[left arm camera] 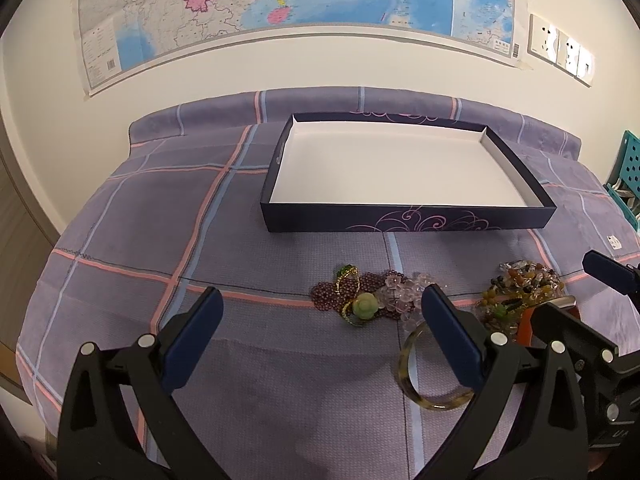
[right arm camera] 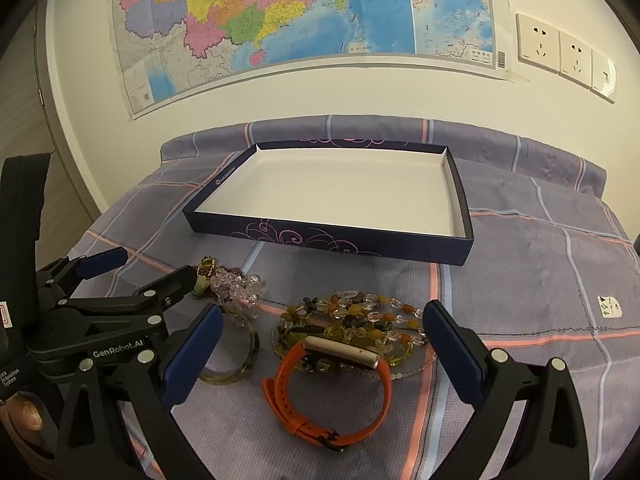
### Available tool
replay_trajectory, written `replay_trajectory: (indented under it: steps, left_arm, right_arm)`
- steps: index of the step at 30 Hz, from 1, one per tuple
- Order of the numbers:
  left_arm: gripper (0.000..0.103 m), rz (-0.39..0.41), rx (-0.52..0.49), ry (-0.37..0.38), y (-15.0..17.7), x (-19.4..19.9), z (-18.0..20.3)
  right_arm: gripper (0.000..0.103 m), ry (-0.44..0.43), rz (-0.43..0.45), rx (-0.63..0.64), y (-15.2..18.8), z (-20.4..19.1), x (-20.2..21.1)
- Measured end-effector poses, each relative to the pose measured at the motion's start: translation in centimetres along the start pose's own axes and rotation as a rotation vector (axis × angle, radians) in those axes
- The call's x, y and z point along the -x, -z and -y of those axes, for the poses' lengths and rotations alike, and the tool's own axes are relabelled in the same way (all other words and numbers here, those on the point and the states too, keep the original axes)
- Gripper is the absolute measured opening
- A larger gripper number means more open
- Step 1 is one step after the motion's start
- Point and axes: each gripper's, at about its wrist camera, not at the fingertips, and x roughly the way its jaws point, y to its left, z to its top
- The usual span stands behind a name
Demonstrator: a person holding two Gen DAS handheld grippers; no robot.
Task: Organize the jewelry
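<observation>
A bed [left arm camera: 120,220] with a purple checked cover carries everything. On its far part, near the wall, lies a wide shallow box [right arm camera: 332,196], dark blue outside and white inside, with nothing in it. Its long axis runs left to right, and it probably waits there to receive the jewelry.

The jewelry lies in a loose row on the cover, in front of the box and apart from it, close to both tools so each can reach a piece.

The right gripper [right arm camera: 322,344] hangs over the orange watch [right arm camera: 326,396], with its jaws wide and holding nothing. The watch stands on its strap loop, the gold case on top. The case's long axis runs left to right, and it leans against the heap of mixed beads [right arm camera: 352,320] behind it.

The left gripper [left arm camera: 320,332] also has its jaws wide and empty. It points toward the purple and clear beads [left arm camera: 376,296], and a greenish bangle [left arm camera: 416,376] lies flat near its right jaw.

No piece is in the box yet, so the task seems to be at its beginning.
</observation>
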Motion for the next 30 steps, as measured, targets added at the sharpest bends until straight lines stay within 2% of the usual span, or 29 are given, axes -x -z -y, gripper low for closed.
replay_trajectory:
  steps: [30]
  left_arm:
    - [0.098, -0.012, -0.001, 0.015, 0.40, 0.03, 0.42]
  right_arm:
    - [0.096, -0.008, -0.007, -0.007, 0.19, 0.03, -0.06]
